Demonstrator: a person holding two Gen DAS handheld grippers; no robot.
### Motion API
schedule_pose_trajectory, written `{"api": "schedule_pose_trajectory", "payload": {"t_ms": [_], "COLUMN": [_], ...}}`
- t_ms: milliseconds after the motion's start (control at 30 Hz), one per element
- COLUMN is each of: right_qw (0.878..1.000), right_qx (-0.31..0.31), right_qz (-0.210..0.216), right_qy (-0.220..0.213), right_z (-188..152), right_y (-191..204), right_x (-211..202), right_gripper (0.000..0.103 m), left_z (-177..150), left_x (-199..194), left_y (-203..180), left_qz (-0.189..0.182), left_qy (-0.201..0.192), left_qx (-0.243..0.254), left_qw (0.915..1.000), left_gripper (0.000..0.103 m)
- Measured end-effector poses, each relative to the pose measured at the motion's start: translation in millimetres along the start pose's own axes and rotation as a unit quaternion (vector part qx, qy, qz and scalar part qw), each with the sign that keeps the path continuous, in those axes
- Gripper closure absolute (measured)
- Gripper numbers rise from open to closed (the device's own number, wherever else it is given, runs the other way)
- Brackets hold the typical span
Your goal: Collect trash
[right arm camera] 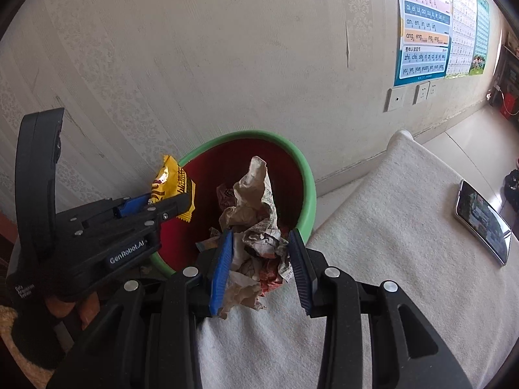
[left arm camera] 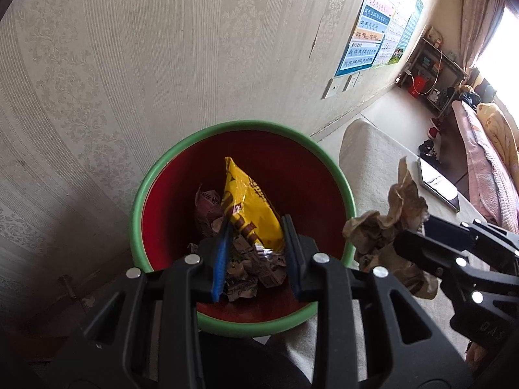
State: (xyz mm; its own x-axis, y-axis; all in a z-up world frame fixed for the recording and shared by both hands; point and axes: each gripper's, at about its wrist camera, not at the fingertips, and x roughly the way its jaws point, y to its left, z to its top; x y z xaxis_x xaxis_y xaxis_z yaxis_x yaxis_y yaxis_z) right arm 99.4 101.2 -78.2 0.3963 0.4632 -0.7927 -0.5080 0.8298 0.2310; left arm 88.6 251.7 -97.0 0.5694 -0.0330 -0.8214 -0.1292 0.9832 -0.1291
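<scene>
Two grippers are poised at a red bin point(left arm camera: 292, 175) with a green rim, which stands against a patterned wallpapered wall point(left arm camera: 129, 64) just beside the left edge of a surface draped in a white cloth point(right arm camera: 373, 227). Left gripper point(left arm camera: 256, 253): its blue-padded fingers point(left arm camera: 222, 259) are part-way closed on the lower end of a yellow snack wrapper point(left arm camera: 249, 201); the wrapper lies between the two pads and rises beyond the fingertips, above the open mouth of the bin. In the right wrist view the same wrapper point(right arm camera: 173, 188) projects from the left gripper point(right arm camera: 162, 204) over the bin's near-left rim point(right arm camera: 194, 155). Right gripper point(right arm camera: 259, 262): its fingers point(right arm camera: 222, 265) are part-way closed on a wad of crumpled brown and printed paper point(right arm camera: 256, 214), which fills the gap between the pads and stands up past the fingertips; the wad hangs over the cloth edge and the bin's right rim. In the left wrist view this wad point(left arm camera: 389, 223) appears just outside the rim, to the right. Crumpled paper scraps point(left arm camera: 246, 269) already lie on the bin floor. A phone point(right arm camera: 483, 223) lies on the cloth near its far right edge, and charts point(right arm camera: 425, 26) hang on the wall.
</scene>
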Motion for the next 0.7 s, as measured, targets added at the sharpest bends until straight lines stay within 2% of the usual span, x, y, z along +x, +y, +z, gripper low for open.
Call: {"api": "schedule_pose_trajectory", "payload": {"t_ms": [67,100,133,267,333,467,533,600,700], "right_qw": [1.0,1.0,1.0,0.999,0.999,0.996,0.994,0.989,0.974], "right_qx": [-0.008,-0.011,-0.012,-0.012,-0.01,-0.006,-0.004,0.0,-0.011], "right_qz": [-0.003,-0.007,-0.011,-0.017,-0.015,-0.003,-0.02,-0.044,-0.094], "right_qy": [-0.007,-0.01,-0.013,-0.034,-0.05,-0.088,-0.111,-0.143,-0.207], "right_z": [7,11,13,13,10,1,-5,-14,-29], "right_y": [4,5,5,-1,-6,-17,-24,-30,-36], "right_x": [2,3,4,-5,-15,-43,-60,-82,-116], "right_gripper": [0.065,0.054,0.047,0.042,0.03,0.02,0.012,0.007,0.007], "left_z": [1,2,4,3,1,-2,-2,-5,-8], "left_x": [3,5,6,-2,-10,-26,-34,-45,-66], "left_y": [3,7,8,15,15,11,4,-10,-40], "left_qz": [0.007,0.012,0.016,0.031,0.039,0.047,0.045,0.04,0.036], "left_qy": [0.0,-0.001,-0.002,-0.022,-0.041,-0.079,-0.094,-0.112,-0.155], "left_qx": [-0.009,-0.019,-0.029,-0.051,-0.052,-0.062,-0.063,-0.048,-0.02], "left_qw": [0.9999,0.9997,0.9994,0.998,0.997,0.9939,0.9926,0.9917,0.9871], "left_gripper": [0.065,0.049,0.042,0.039,0.033,0.026,0.019,0.018,0.008]}}
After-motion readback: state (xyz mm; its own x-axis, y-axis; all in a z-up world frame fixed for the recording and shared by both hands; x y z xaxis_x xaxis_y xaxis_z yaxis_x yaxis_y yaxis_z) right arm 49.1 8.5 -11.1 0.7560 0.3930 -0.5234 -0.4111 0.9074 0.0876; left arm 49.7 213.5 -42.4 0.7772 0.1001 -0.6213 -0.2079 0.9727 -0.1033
